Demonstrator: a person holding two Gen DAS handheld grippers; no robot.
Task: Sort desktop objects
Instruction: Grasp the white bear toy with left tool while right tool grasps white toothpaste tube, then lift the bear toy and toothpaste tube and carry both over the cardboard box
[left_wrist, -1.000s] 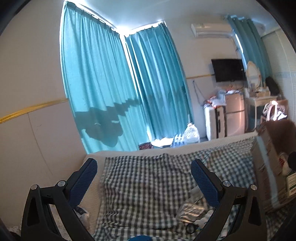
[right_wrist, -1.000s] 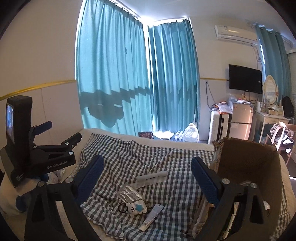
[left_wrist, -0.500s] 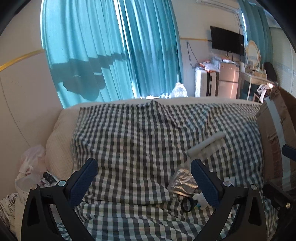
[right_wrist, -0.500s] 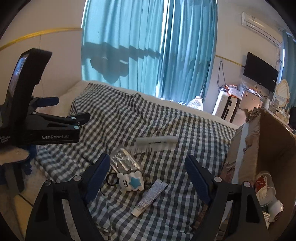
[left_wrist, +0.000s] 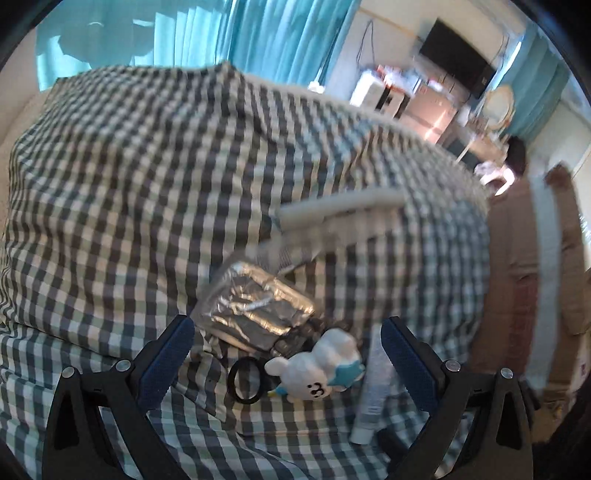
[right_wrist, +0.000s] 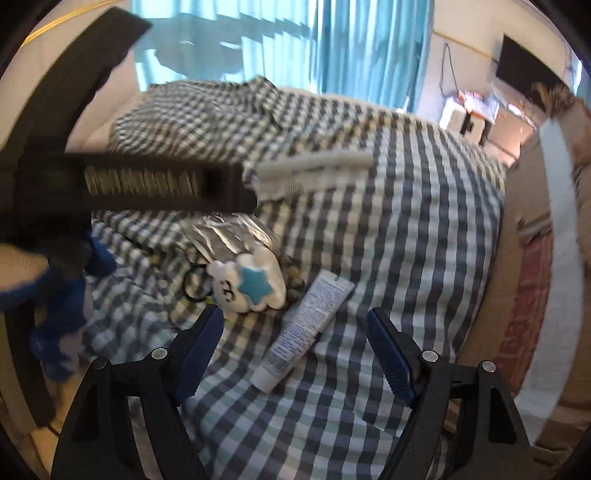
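On the blue-and-white checked cloth (right_wrist: 424, 229), a white squeeze tube with small print (right_wrist: 308, 325) lies just ahead of the right tongs (right_wrist: 295, 347), in line with the gap between the fingers, and a white cloud-shaped plush keyring with a blue star (right_wrist: 251, 284) lies just left of it. A crumpled silver foil packet (right_wrist: 229, 232) lies beyond the keyring, and a long white plastic comb (right_wrist: 314, 166) lies farther on. A brown cardboard box with pale tape (right_wrist: 535, 258) stands to the right, and the left tongs (left_wrist: 286, 354) hang over the keyring.

Tube (right_wrist: 308, 323), cloud charm (right_wrist: 251, 288), seemingly foil pouch (left_wrist: 255, 306), flat.
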